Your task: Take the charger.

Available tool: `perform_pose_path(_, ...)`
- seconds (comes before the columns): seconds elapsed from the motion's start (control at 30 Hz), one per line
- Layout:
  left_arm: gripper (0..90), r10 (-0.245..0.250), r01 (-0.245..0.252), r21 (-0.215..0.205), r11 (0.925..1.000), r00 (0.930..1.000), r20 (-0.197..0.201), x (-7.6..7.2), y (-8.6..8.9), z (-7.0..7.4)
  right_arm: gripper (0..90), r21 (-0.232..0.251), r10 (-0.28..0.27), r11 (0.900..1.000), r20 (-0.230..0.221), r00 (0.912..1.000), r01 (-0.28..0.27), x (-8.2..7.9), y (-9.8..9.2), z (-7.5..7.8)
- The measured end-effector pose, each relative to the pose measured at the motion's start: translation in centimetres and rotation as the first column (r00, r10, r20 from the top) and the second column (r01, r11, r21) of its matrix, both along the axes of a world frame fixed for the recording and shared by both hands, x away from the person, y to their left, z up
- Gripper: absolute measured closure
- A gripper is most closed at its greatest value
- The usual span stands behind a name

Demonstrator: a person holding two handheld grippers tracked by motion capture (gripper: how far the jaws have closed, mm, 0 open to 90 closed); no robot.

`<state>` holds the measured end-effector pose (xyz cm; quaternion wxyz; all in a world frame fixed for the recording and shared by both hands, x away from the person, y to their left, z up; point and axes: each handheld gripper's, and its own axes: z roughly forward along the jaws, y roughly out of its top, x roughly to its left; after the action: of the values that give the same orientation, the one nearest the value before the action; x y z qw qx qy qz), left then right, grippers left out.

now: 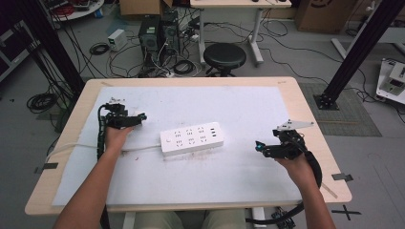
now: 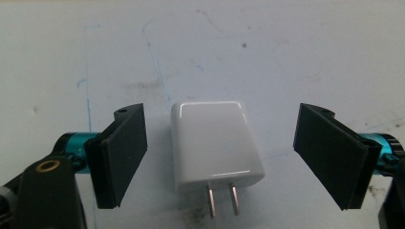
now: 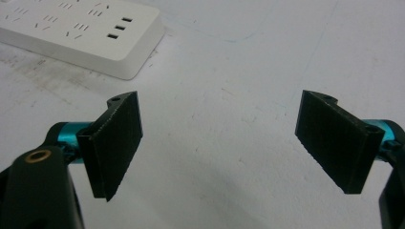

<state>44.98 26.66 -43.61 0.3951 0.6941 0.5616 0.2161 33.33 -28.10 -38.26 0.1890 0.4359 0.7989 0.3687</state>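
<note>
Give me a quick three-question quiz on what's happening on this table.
1. True or false: the left hand-held gripper is shut on the charger.
2. What lies mid-table: A a power strip, B a kettle, C a book?
3. Which way do the charger's prongs point in the left gripper view?

Key: 1 false, its jaws stand open either side, not touching it. 2 A. 3 toward the camera, at the bottom of that view.

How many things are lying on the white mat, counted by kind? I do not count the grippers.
Power strip: 1
Plug adapter, lying between the open jaws of the left gripper: 1
Total: 2
</note>
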Motion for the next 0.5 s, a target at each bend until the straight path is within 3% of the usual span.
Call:
perform_pose_path(0.2, 18.8, 0.001, 0.0, 0.026, 0.9997, 0.9989, -0.048, 0.42, -0.22, -0.9, 16.4, -0.006, 0.001, 1.0, -0.004, 1.0, -0.001, 0.17, 0.02, -0.1)
perform_pose_path(0.5, 22.8, 0.005, -0.001, 0.071, 0.9975, 0.9988, -0.05, 0.52, -0.71, -1.04, 16.4, -0.009, -0.004, 1.0, -0.006, 1.0, 0.004, 0.18, -0.09, -0.17)
